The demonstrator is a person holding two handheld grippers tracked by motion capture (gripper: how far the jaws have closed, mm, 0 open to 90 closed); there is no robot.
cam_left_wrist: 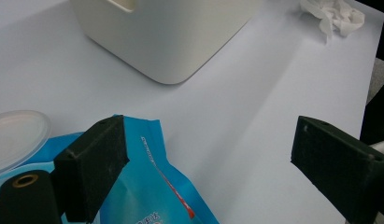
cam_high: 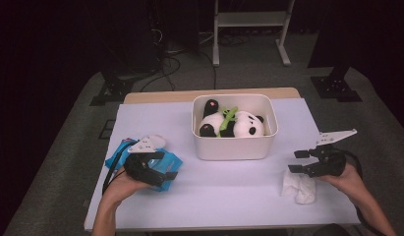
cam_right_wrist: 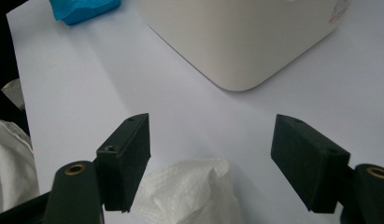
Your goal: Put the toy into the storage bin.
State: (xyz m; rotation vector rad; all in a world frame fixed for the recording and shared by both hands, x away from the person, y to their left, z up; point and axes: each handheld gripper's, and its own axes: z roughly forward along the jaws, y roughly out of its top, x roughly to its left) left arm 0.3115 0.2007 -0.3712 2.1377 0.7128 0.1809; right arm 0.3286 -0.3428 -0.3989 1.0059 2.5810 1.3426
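A crumpled white tissue (cam_high: 299,187) lies near the right front corner of the tabletop (cam_high: 229,196), close to its right edge. The right gripper (cam_high: 299,161) hangs just above it, jaws spread wide with nothing pinched between them; in the right gripper view the tissue (cam_right_wrist: 189,191) sits low between the two black jaws, and neither pad presses on it.

Toward the left front corner lies a blue wet-wipe pack (cam_high: 140,160) with its round white lid (cam_left_wrist: 14,135) flipped open. The left gripper (cam_high: 160,167) rests over this pack, jaws apart: in the left gripper view one jaw sits over the blue wrapper (cam_left_wrist: 147,186) and the other stands well clear over bare tabletop, so nothing is clamped.

Between the two hands, nearer the far edge, stands a cream plastic bin (cam_high: 234,147). Inside it lies a panda plush (cam_high: 234,124) with a green piece across its middle.
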